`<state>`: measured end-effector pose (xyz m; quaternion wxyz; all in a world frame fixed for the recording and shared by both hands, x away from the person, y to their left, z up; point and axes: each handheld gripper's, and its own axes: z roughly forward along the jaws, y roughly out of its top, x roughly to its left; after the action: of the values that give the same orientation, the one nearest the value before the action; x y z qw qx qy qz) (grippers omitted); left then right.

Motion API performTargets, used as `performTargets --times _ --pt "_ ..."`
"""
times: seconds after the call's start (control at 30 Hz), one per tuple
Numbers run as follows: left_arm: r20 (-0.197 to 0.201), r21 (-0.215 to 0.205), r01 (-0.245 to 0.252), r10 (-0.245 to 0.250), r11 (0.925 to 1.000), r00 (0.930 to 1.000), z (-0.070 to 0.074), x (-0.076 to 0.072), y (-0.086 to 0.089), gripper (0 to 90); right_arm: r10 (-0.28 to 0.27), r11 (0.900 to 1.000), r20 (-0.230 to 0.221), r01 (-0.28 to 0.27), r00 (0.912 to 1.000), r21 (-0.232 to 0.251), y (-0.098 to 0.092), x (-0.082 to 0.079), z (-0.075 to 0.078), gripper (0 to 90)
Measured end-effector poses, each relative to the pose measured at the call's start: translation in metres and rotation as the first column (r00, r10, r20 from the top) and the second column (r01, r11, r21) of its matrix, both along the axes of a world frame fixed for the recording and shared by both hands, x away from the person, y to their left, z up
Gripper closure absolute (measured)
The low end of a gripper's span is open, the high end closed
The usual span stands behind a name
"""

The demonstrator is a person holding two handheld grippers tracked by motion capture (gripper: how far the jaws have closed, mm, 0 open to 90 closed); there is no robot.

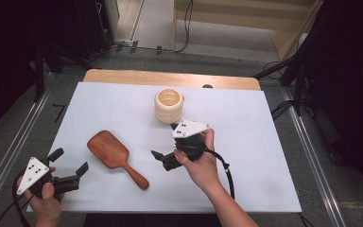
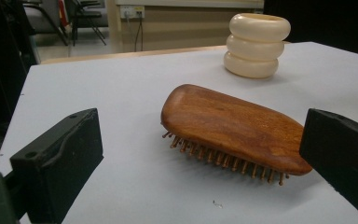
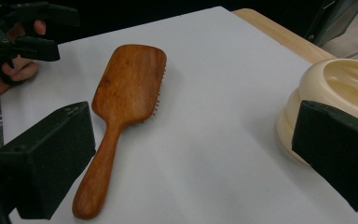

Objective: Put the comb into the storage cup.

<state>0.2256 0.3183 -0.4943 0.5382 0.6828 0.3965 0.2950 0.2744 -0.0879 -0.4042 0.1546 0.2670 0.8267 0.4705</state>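
Lying: brush (image 1: 116, 156) bristles down on white table (image 1: 246, 184), handle toward person.
Left tool (image 1: 71, 169): jaws wide apart, empty, near brush head, not touching.
Right tool (image 1: 165, 142): jaws spread, empty, between brush and cup (image 1: 168, 106).
Cup: cream, ribbed, upright, behind brush.

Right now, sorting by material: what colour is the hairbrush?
Reddish-brown wood hairbrush, clearest in the right gripper view.
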Motion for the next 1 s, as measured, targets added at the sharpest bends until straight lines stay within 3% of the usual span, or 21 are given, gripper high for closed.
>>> performTargets --times 0.57,1.0 --pt "0.0 0.006 0.004 -0.004 1.0 1.0 0.0 0.0 -0.001 0.0 0.026 0.997 -0.071 -0.03 0.9971 -0.064 0.039 0.005 -0.01 2.9" --pt "0.0 0.013 0.008 -0.008 0.9999 1.0 0.0 0.0 -0.002 0.0 0.045 0.991 -0.195 -0.069 0.9798 -0.117 0.067 0.013 -0.032 3.7"
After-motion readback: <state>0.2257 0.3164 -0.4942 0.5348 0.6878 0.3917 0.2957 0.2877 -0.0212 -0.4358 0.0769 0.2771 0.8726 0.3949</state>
